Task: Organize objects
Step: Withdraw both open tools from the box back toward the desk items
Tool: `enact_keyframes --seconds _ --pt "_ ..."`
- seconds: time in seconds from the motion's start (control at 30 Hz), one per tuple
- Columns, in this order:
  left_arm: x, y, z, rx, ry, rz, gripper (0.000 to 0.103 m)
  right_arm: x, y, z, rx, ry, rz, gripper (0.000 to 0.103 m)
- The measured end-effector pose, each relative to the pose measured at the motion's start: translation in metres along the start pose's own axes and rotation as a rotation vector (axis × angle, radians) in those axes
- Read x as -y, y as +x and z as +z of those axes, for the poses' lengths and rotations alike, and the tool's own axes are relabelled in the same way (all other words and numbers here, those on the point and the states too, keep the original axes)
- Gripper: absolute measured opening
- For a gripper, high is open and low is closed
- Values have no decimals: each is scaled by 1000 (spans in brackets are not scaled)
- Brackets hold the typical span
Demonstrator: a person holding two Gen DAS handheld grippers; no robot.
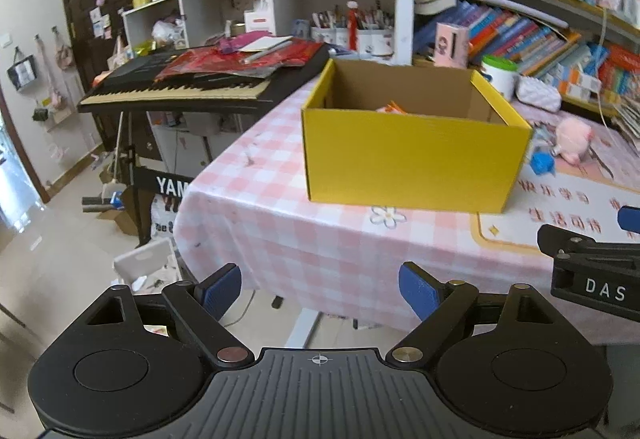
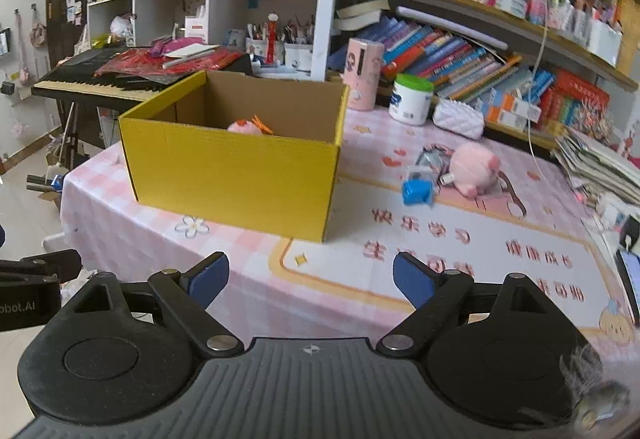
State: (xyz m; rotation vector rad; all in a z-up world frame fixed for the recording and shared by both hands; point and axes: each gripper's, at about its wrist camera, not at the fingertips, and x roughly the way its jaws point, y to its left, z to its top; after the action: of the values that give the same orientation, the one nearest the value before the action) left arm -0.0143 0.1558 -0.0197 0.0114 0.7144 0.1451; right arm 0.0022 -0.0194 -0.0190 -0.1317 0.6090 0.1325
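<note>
An open yellow cardboard box (image 1: 412, 163) (image 2: 236, 175) stands on the pink checked tablecloth (image 1: 280, 231). Inside it lie a pink soft item and something orange (image 2: 250, 126). To the box's right on the table lie a pink plush pig (image 2: 474, 167) (image 1: 572, 137), a small blue object (image 2: 416, 191) (image 1: 542, 161) and a silvery packet (image 2: 432, 157). My left gripper (image 1: 320, 291) is open and empty, in front of the table edge. My right gripper (image 2: 311, 279) is open and empty above the printed mat (image 2: 480, 259). The right gripper also shows in the left wrist view (image 1: 592, 263).
A keyboard piano (image 1: 200, 83) piled with red papers stands left of the table. Behind the box are a pink tube (image 2: 362, 73), a green-lidded white tub (image 2: 412, 99), a white quilted pouch (image 2: 458, 119), pen holders and bookshelves. Stacked papers (image 2: 600, 167) lie far right.
</note>
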Motion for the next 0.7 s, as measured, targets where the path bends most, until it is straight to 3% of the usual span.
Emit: enact_keyframes --seconds 0.7 --pt "51 -8 -11 -11 154 -139 88 46 -27 -32 -49 123 -125 90"
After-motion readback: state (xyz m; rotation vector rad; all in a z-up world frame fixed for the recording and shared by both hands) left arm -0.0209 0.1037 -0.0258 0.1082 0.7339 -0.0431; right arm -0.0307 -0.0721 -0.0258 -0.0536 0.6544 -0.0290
